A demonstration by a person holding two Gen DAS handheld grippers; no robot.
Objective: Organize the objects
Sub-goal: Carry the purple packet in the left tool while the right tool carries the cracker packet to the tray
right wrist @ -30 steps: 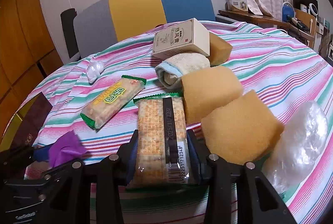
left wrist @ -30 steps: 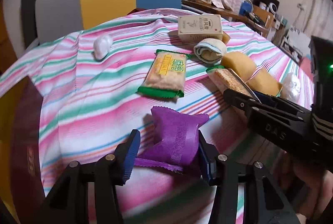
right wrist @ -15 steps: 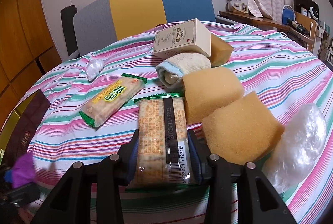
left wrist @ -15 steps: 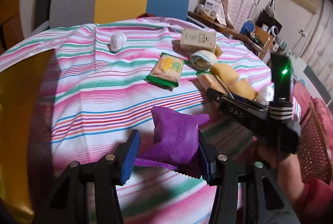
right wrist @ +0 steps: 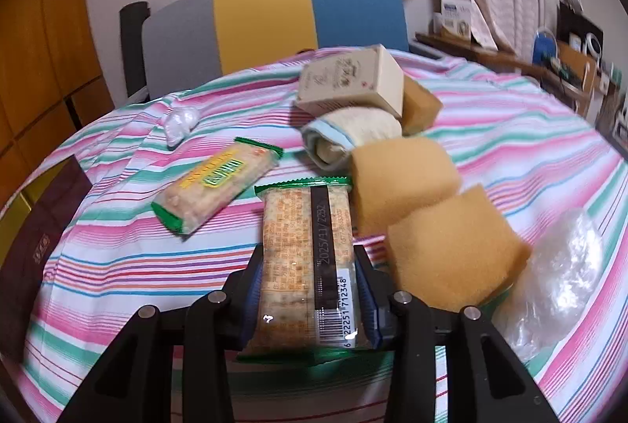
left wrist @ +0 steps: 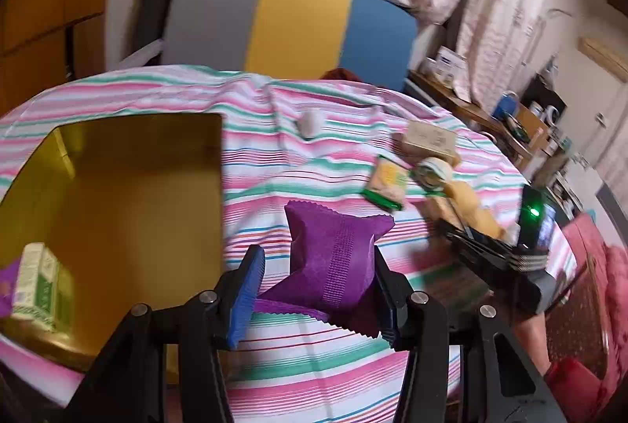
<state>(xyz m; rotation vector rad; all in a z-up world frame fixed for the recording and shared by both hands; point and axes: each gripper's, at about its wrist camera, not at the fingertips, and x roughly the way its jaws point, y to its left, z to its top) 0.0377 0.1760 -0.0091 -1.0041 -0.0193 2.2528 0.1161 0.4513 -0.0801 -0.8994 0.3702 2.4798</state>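
**Snacks head for the gold box**

The left gripper (left wrist: pixel 318 281) carries a purple packet (left wrist: pixel 333 258), pinched in its jaws, above the striped counter (left wrist: pixel 314 376) just beside the open gold box (left wrist: pixel 117 187), where a small green-and-white carton (left wrist: pixel 39 285) already lies. The right gripper (right wrist: pixel 310 293), low over the counter, has its jaws clamped on a cracker pack (right wrist: pixel 306 250) beside two sponges (right wrist: pixel 404 179). Next, judging by the layout: swing the packet over the box and release.
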